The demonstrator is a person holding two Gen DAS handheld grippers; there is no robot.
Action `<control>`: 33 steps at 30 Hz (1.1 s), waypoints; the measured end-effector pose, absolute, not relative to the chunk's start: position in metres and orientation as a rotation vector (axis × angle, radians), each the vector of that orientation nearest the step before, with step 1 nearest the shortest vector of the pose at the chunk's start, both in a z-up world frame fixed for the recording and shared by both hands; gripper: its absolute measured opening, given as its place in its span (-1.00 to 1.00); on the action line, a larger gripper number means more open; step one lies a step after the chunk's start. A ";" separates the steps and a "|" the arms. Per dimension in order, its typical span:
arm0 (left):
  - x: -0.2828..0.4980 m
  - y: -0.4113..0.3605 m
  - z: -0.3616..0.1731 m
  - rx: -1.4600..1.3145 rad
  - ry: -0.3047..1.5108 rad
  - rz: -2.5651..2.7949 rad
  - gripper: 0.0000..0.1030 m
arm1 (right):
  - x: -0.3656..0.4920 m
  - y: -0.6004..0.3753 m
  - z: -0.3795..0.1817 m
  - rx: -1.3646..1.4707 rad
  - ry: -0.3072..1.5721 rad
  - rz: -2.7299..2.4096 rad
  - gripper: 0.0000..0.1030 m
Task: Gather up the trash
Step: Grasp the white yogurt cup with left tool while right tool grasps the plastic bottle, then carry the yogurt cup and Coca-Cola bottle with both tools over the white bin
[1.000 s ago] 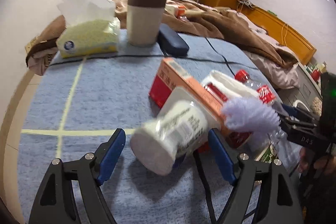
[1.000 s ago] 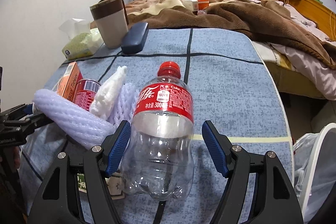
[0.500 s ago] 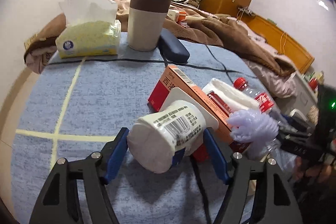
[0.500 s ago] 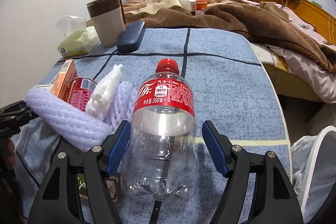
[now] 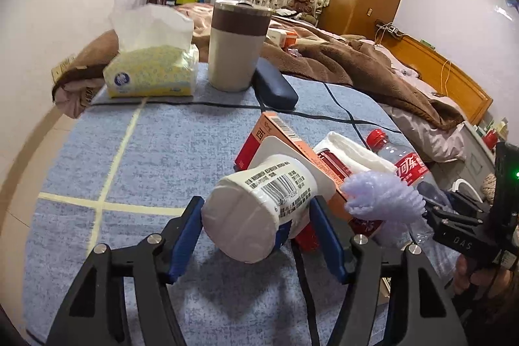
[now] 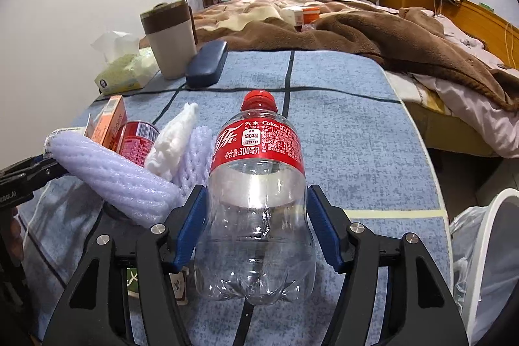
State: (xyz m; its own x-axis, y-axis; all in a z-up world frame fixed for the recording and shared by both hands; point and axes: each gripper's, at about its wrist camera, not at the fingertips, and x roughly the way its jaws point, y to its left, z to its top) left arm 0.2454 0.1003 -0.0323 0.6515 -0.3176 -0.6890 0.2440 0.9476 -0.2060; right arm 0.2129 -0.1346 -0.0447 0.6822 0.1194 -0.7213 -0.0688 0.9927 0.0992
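The left gripper (image 5: pixel 258 237) clamps a yogurt cup (image 5: pixel 262 209); the right gripper (image 6: pixel 258 227) clamps an empty cola bottle (image 6: pixel 258 193) left of the bin (image 6: pixel 486 252). Pickup seems done; next, carrying both binward.

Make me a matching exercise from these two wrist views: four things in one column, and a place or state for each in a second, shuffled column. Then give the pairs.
Things
1. yogurt cup
2. Coke bottle
3. tumbler
4. glasses case

Places or states
A. upright at the far end of the table, next to the tissue pack
B. between the fingers of the right gripper
C. tipped, bottom toward the camera, in the left gripper
D. flat on the blue cloth beside the tumbler

Pairs: 1-C, 2-B, 3-A, 4-D
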 end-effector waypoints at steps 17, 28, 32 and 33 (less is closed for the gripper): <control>0.196 0.087 0.015 -0.116 0.682 -0.309 0.32 | 0.165 -0.153 -0.008 0.114 0.687 0.113 0.24; 0.167 0.035 0.041 -0.071 0.627 -0.388 0.32 | 0.129 -0.185 0.016 0.125 0.594 0.065 0.24; 0.160 0.009 0.043 -0.055 0.619 -0.432 0.31 | 0.117 -0.198 0.021 0.116 0.573 0.022 0.24; 0.159 0.002 0.043 -0.051 0.616 -0.441 0.31 | 0.115 -0.202 0.022 0.118 0.571 0.014 0.24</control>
State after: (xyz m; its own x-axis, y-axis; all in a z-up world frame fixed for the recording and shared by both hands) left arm 0.1589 0.0023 0.0432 0.7268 -0.4146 -0.5476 0.3846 0.9062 -0.1755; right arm 0.1152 -0.2018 0.0216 0.8414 0.0466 -0.5383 0.0192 0.9931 0.1159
